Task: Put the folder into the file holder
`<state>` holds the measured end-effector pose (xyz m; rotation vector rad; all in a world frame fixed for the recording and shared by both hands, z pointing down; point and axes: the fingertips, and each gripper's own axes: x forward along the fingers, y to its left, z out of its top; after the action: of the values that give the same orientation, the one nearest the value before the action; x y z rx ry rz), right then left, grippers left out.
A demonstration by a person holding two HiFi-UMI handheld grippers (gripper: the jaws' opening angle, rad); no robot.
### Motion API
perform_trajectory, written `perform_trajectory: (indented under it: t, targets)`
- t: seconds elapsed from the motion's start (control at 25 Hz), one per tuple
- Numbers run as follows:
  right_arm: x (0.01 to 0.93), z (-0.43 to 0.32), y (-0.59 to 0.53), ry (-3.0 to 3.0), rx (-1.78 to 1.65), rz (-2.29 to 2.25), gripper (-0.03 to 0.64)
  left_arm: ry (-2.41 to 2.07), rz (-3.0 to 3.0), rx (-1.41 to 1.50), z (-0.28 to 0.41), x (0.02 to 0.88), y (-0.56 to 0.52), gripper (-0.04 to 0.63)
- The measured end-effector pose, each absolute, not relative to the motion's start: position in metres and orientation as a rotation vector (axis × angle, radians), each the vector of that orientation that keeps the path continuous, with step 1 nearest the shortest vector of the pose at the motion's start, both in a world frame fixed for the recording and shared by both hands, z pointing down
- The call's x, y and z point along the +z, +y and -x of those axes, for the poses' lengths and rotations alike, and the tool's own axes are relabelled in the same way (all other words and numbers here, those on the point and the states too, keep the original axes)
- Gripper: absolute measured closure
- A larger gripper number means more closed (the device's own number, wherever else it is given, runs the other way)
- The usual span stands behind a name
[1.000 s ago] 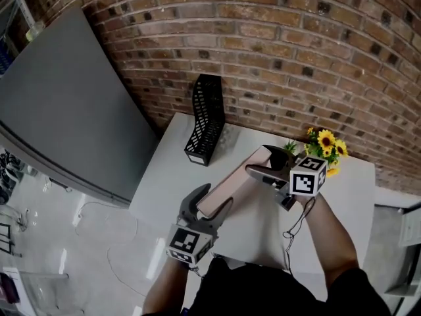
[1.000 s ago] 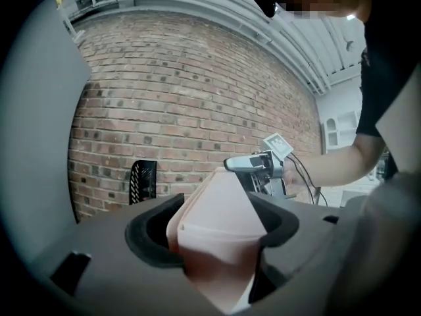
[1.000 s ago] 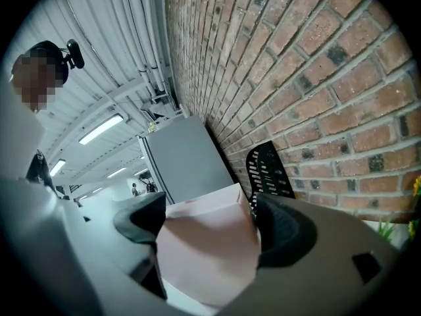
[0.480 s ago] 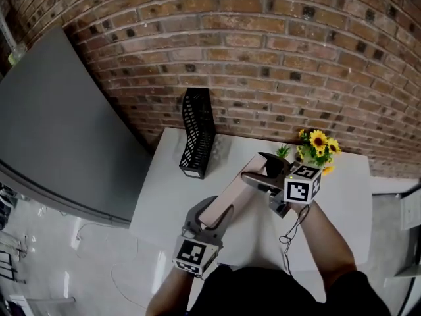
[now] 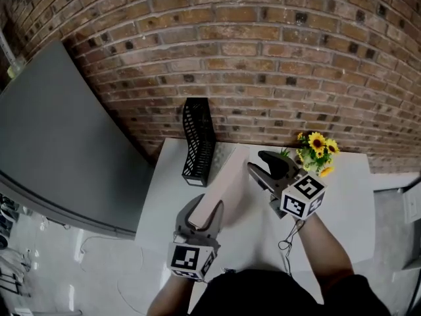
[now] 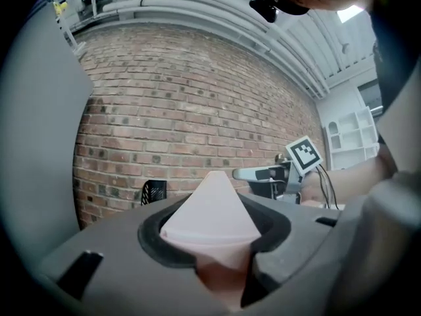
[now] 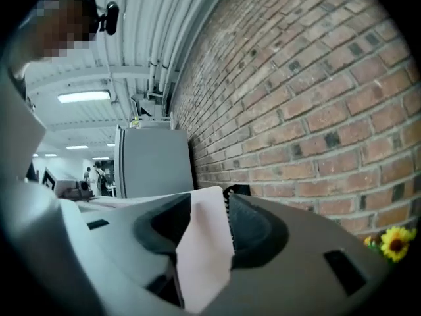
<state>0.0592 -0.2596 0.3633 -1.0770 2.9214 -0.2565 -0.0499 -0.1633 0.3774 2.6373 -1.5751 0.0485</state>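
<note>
The pink folder [image 5: 222,180] hangs tilted above the tabletop [image 5: 161,193], just short of the black file holder [image 5: 199,140]. The left gripper [image 5: 202,210] and right gripper [image 5: 256,161] both have their jaws closed on it. Its leading corner could snag the holder's mesh rim and tip it toward the brick wall [image 5: 263,58] behind. Sunflowers [image 5: 317,151] stand well right of the holder, off the path.

Matt card, mesh, brick
The pink folder [image 5: 222,182] looks like matt card; the file holder [image 5: 199,142] is black metal mesh; table [image 5: 166,191] smooth white; wall [image 5: 276,64] rough brick.
</note>
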Motion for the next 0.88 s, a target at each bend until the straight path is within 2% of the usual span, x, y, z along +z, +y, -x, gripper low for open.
perform_trajectory:
  t: [0.04,0.12,0.16,0.88]
  targets:
    - [0.359,-0.06,-0.259,2.917,-0.213,1.115,0.445,-1.596,-2.636,0.033,0.057,0.372,-0.165,0.421]
    - [0.352,-0.061,-0.259,2.901,-0.155,1.178,0.592,-1.63,-2.638,0.008,0.068,0.36,-0.169,0.42]
    - [0.349,-0.061,-0.258,2.896,-0.134,1.196,0.612,-1.646,-2.637,-0.003,0.074,0.353,-0.171,0.421]
    - [0.333,-0.061,-0.257,2.824,-0.15,1.332,0.614,-1.938,-2.584,-0.185,0.157,0.259,-0.229,0.42]
